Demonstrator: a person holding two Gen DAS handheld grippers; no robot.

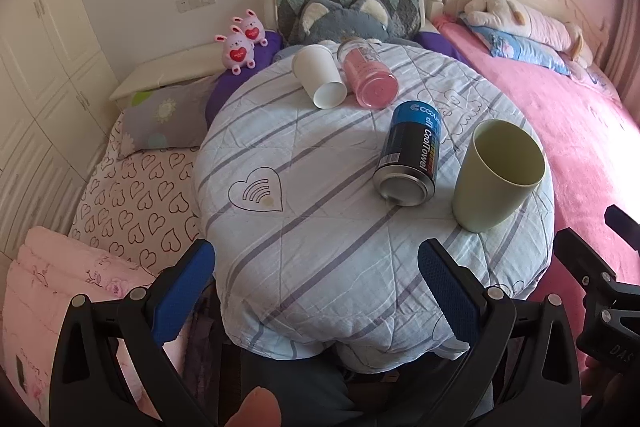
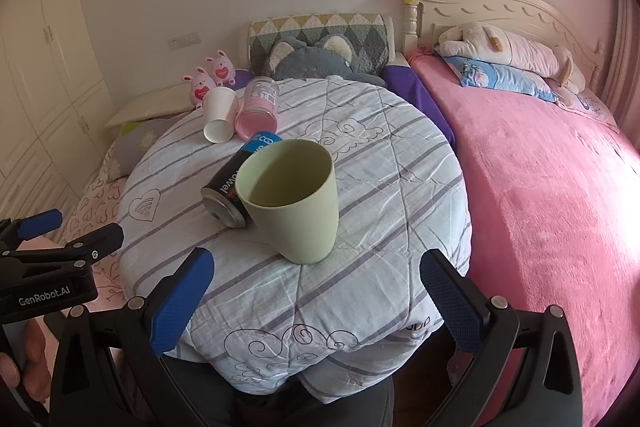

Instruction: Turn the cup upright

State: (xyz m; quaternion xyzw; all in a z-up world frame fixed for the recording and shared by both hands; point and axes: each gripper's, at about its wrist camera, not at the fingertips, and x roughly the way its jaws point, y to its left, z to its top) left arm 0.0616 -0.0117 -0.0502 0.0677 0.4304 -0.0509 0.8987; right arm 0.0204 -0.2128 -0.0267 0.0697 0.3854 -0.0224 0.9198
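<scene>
- My left gripper (image 1: 316, 291) and right gripper (image 2: 316, 301) both hang at the near edge of the folded quilt (image 1: 320, 235), fingers spread wide, nothing between them.
- Quilt is pale blue w/ grey stripes, piled on a bed; pink blanket (image 2: 552, 211) to the right, heart-print sheet (image 1: 136, 187) to the left.
- Green cup (image 2: 296, 199) stands upright near the quilt's front, mouth up, looks empty inside.
- Blue-black can (image 1: 412, 155) lies on its side just beside the cup, to its left.
- Further back: white paper cup (image 1: 320, 77) on its side, touching a tipped jar (image 1: 368, 75) w/ pink contents.
- Far end: grey plush (image 2: 316, 61), two pink bunnies (image 1: 242, 41), cream headboard (image 2: 508, 9), wardrobe (image 1: 44, 39) on the left wall.
</scene>
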